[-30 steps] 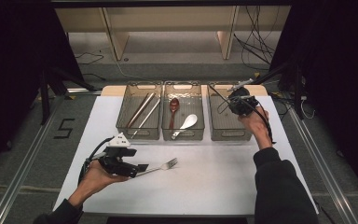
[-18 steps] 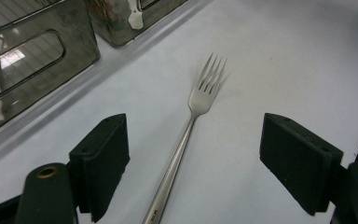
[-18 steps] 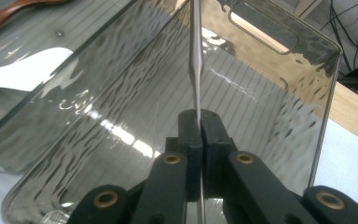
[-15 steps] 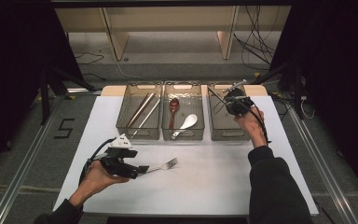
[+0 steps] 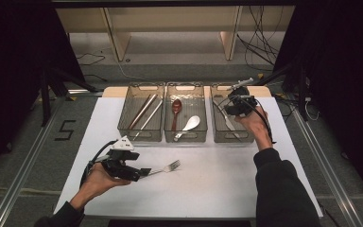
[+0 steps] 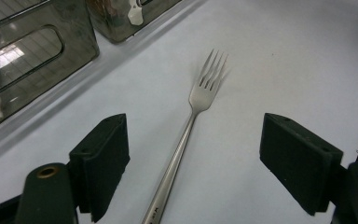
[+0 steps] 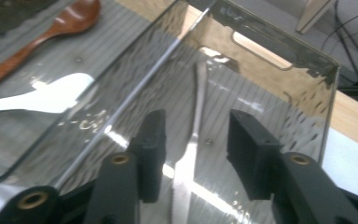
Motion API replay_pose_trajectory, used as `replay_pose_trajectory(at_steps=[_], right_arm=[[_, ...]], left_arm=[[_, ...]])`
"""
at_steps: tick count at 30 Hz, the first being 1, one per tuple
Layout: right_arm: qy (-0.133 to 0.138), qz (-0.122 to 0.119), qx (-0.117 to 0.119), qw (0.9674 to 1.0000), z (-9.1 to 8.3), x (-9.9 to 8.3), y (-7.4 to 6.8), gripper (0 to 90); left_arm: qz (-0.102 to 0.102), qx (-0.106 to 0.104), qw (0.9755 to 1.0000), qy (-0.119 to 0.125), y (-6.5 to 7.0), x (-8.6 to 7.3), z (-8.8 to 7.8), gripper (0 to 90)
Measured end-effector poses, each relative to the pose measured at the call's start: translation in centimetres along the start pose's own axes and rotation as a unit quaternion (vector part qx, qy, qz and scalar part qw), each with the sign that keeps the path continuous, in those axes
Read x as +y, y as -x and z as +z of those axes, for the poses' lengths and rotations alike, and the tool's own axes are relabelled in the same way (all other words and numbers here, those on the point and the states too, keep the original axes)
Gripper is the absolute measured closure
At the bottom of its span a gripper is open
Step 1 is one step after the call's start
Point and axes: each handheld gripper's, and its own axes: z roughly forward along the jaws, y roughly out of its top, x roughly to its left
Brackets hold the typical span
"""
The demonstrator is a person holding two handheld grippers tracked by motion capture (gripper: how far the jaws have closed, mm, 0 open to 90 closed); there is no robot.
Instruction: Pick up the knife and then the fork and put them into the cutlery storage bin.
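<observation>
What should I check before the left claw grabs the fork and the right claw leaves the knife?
1. Left claw open, jaws either side of the fork: ok.
2. Fork flat on the table, handle between the jaws: ok.
3. Right claw has just been opening; pads off the knife: ok.
4. Knife in the right bin: ok.
5. Knife lying flat on the bin floor: cannot tell.

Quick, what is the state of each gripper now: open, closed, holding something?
Left gripper: open, jaws on either side of the fork on the table, not pressing it.
Right gripper: has just been opening, knife lies loose in the bin.
</observation>
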Motion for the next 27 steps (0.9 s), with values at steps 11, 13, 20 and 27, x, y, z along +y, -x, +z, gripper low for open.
replay_pose_trajectory(at_steps=[11, 13, 20, 27], right_arm=[[0.021, 0.016, 0.078, 0.9966, -3.5, -1.3, -1.5, 35.8], [0.023, 0.009, 0.088, 0.9958, -4.2, -2.0, -2.0, 34.4], [0.04, -0.002, 0.123, 0.9916, -6.7, -4.9, -3.7, 32.7], [0.045, -0.006, 0.14, 0.9891, -8.0, -7.4, -4.8, 32.1]], left_arm=[[0.007, 0.005, 0.9996, -0.028, -0.1, -0.1, 0.4, 22.9], [0.009, 0.003, 0.9992, -0.039, -0.1, 0.0, 0.6, 22.9], [0.02, 0.011, 0.9959, -0.087, -0.1, 0.0, 1.7, 25.8], [0.027, 0.016, 0.991, -0.13, -0.3, 0.2, 3.0, 29.3]])
